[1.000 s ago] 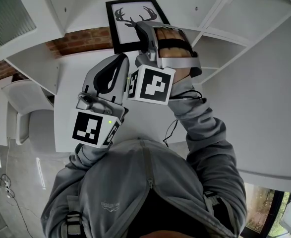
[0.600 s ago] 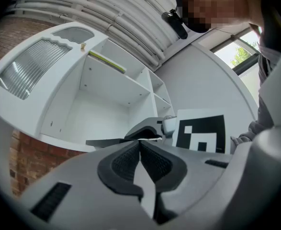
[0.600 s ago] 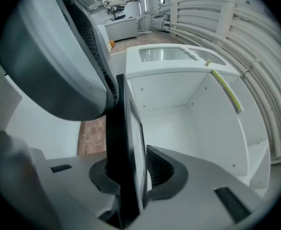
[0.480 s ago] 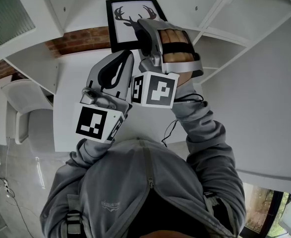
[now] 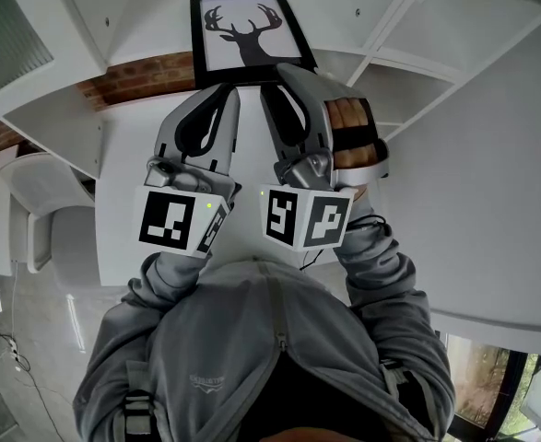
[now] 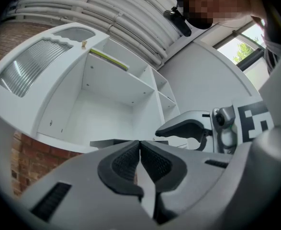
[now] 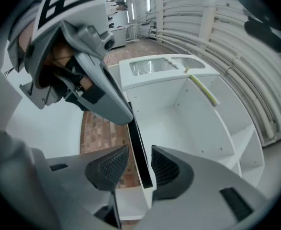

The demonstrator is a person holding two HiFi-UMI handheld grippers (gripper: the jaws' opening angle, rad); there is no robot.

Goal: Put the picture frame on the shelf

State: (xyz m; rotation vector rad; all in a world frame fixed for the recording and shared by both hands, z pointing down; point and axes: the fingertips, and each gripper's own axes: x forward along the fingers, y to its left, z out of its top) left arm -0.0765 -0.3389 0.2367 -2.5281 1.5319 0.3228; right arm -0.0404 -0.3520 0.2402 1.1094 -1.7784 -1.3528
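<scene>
Release seems the point here: the right tool [image 7: 139, 166] is opening its jaws, pads clear on either side of the picture frame [image 5: 245, 37], which stands upright on the shelf [image 5: 150, 26] unaided, while the left tool [image 6: 139, 150], jaws together and empty, hovers just beside.
</scene>
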